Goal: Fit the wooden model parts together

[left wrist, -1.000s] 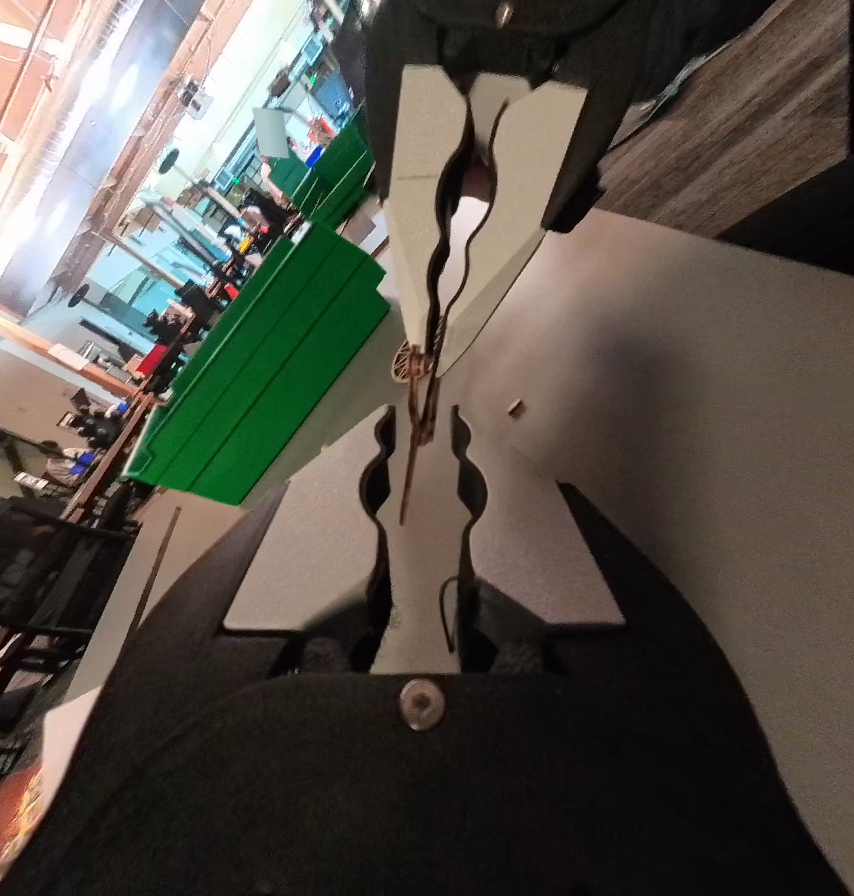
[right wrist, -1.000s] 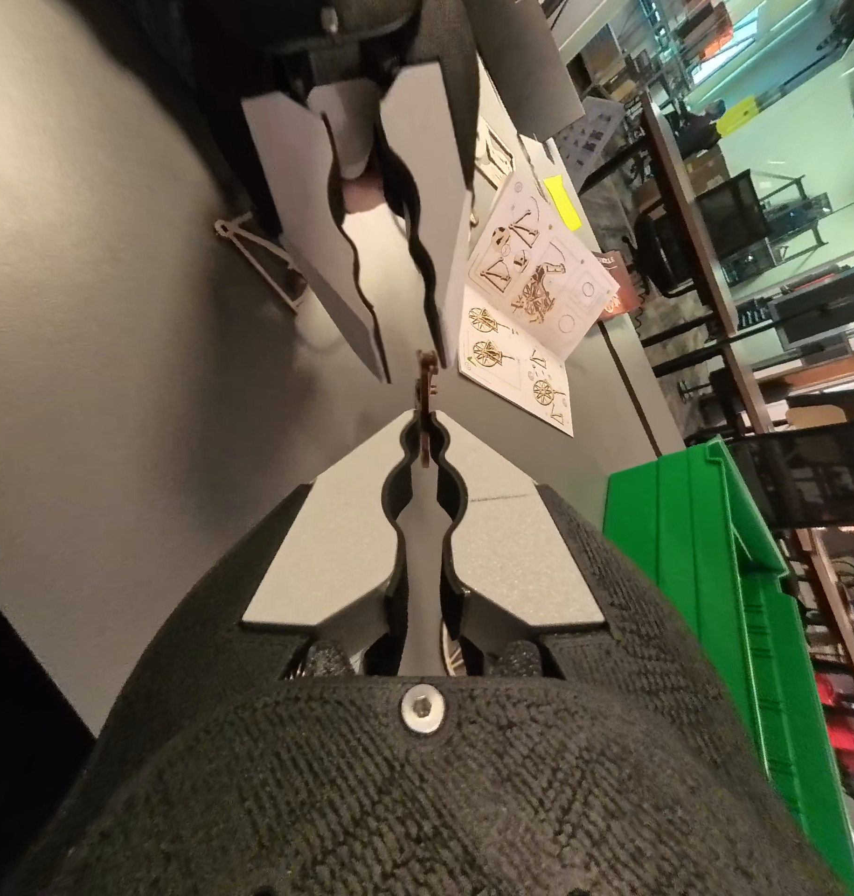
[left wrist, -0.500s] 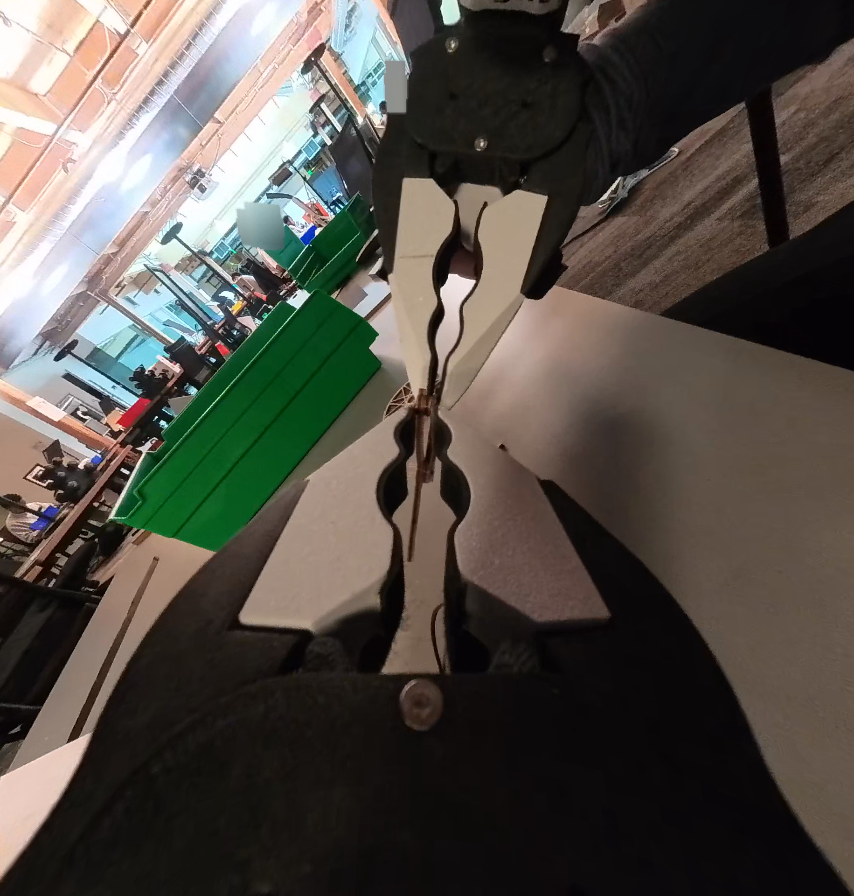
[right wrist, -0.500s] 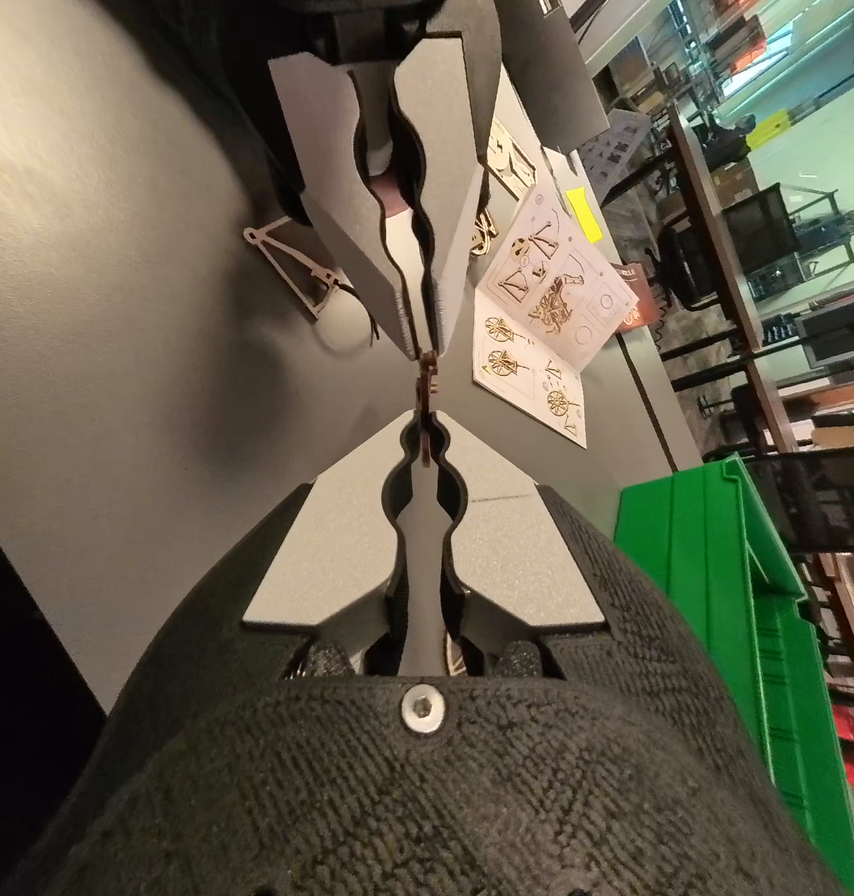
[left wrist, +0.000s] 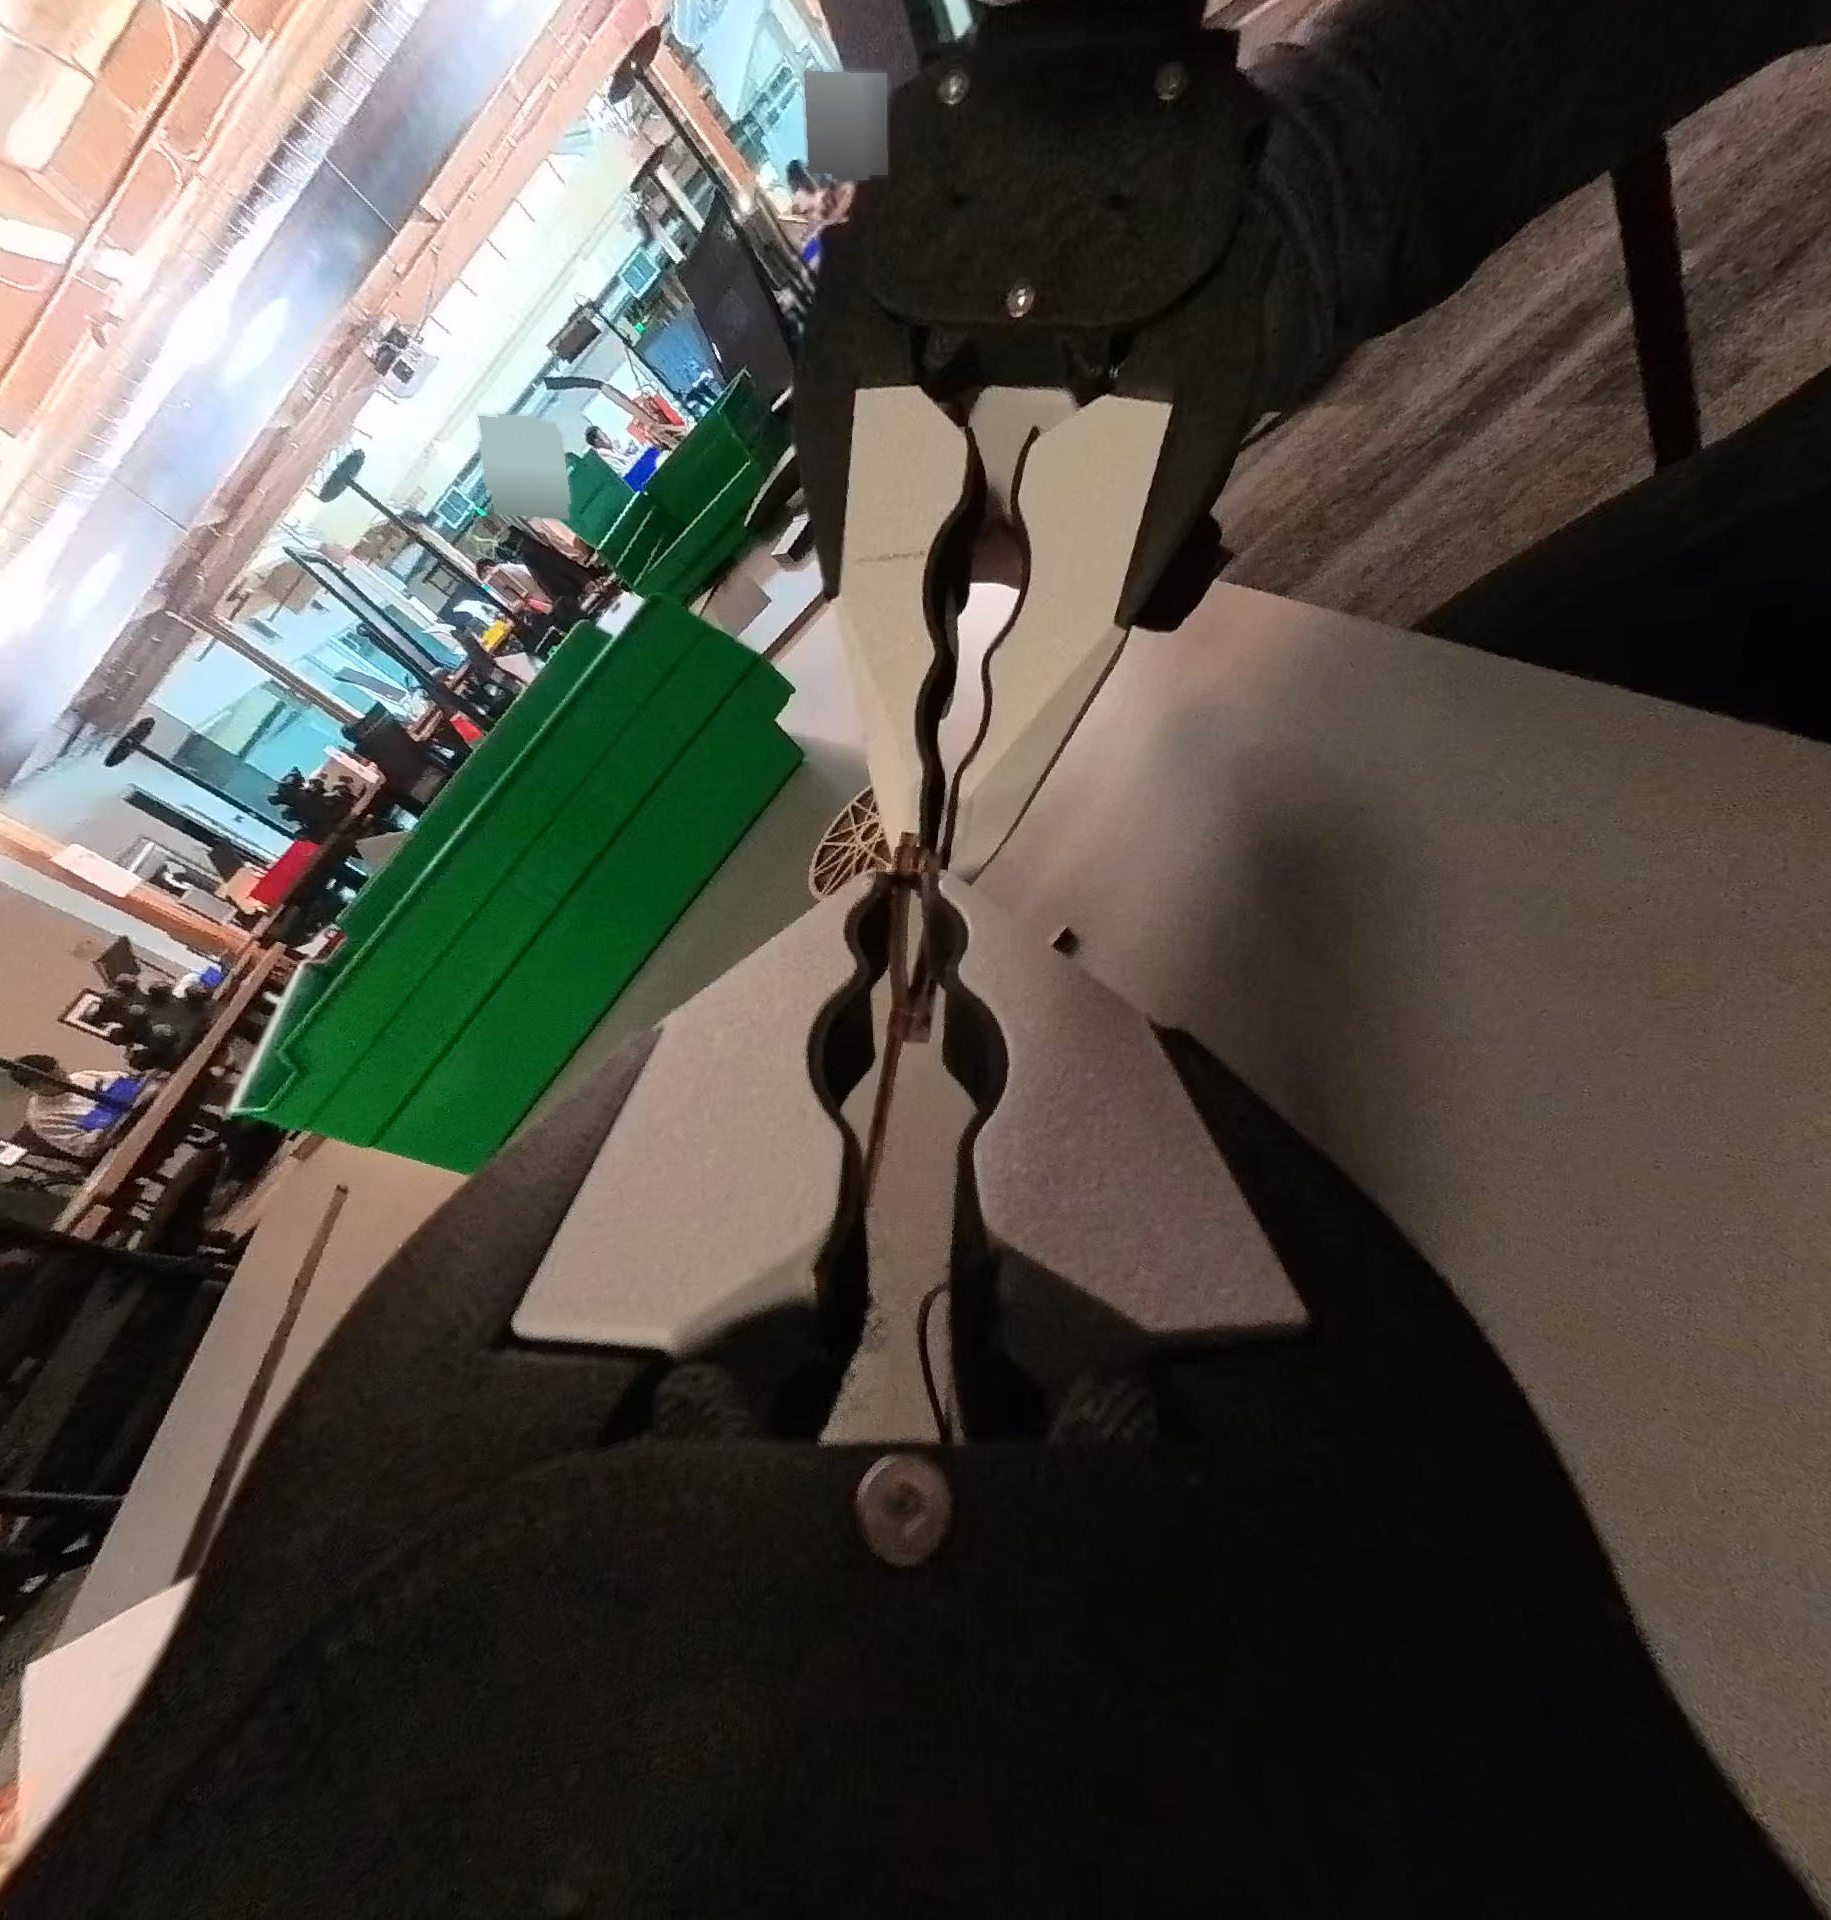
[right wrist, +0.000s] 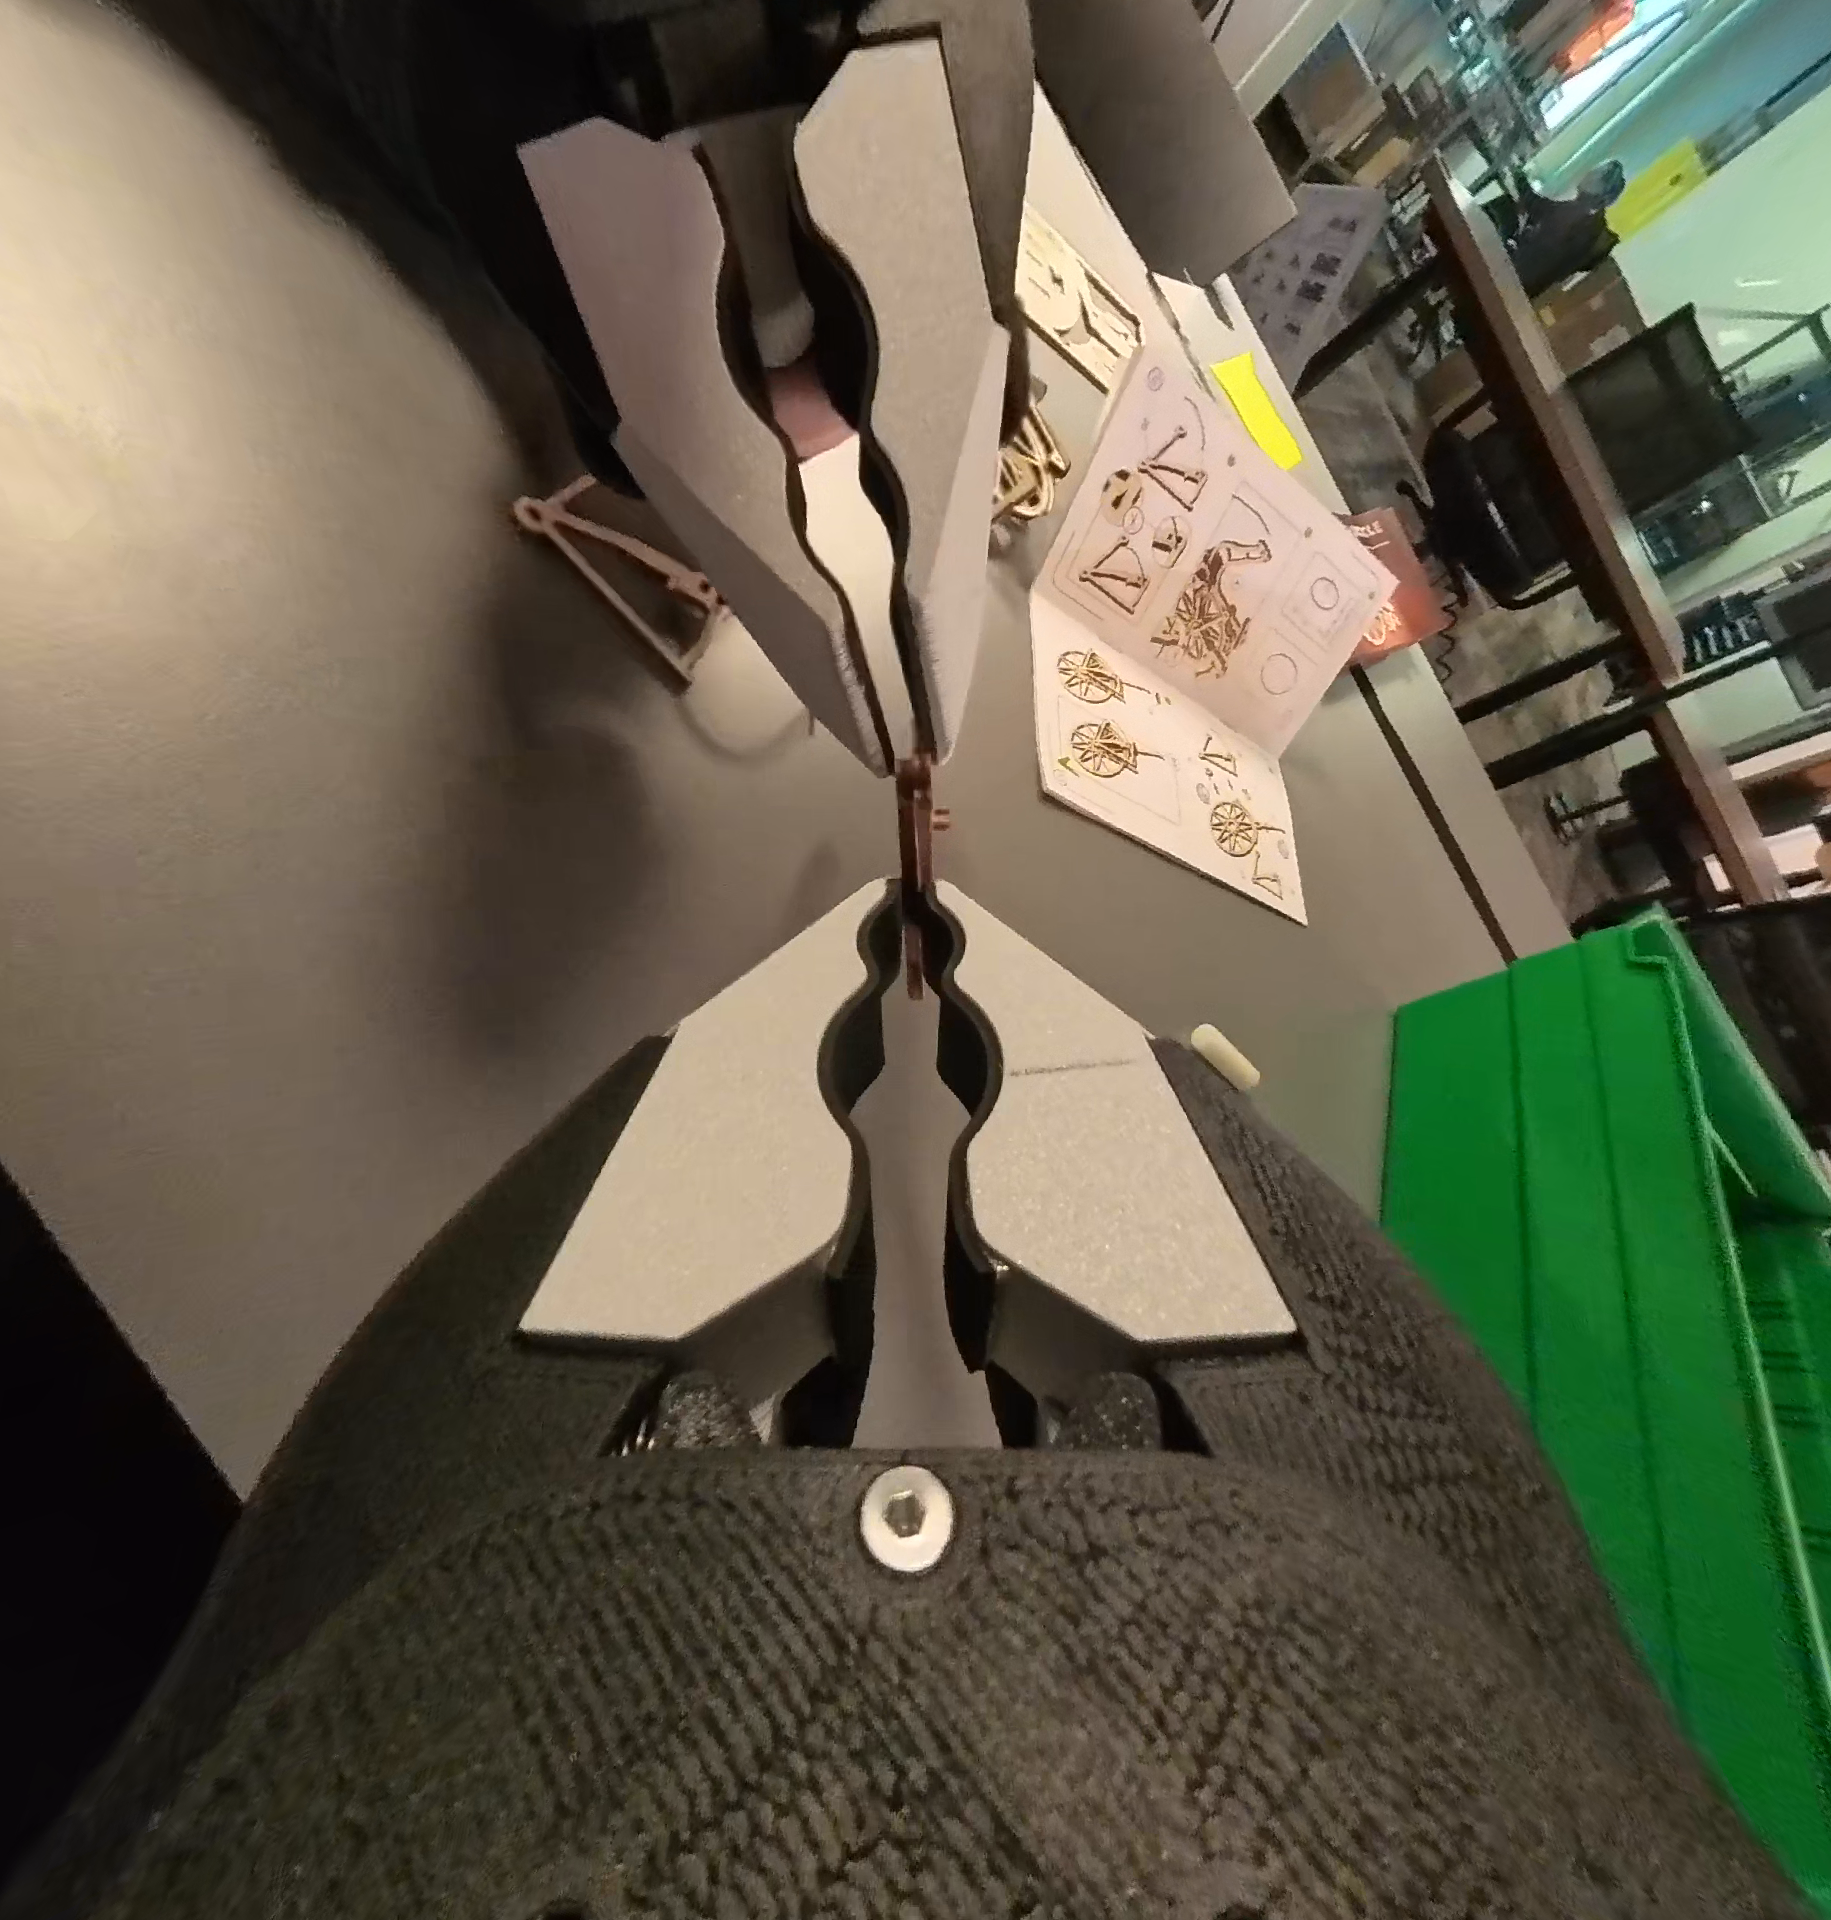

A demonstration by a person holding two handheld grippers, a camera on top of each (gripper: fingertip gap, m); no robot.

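A thin brown wooden model part (right wrist: 916, 831), seen edge-on, spans the short gap between my two grippers, which meet tip to tip above the grey table (right wrist: 267, 727). My right gripper (right wrist: 916, 891) is shut on its near end. My left gripper (right wrist: 906, 756), opposite, is shut on its far end. In the left wrist view my left gripper (left wrist: 906, 883) is pinched on the part (left wrist: 895, 1018), which runs back between its fingers, and my right gripper (left wrist: 932, 831) touches it from above. How the pieces join is hidden by the fingertips.
A triangular wooden frame (right wrist: 620, 582), curved wooden parts (right wrist: 1025, 468) and an open instruction sheet (right wrist: 1191, 665) lie on the table. A spoked wooden wheel (left wrist: 849, 842) lies behind the tips. A green bin (right wrist: 1617, 1247) stands at the table's side, also in the left wrist view (left wrist: 537, 904). The grippers are tip to tip, or close to it.
My left gripper was open a second ago and has shut on the wooden part. The two grippers have closed in until their tips almost touch.
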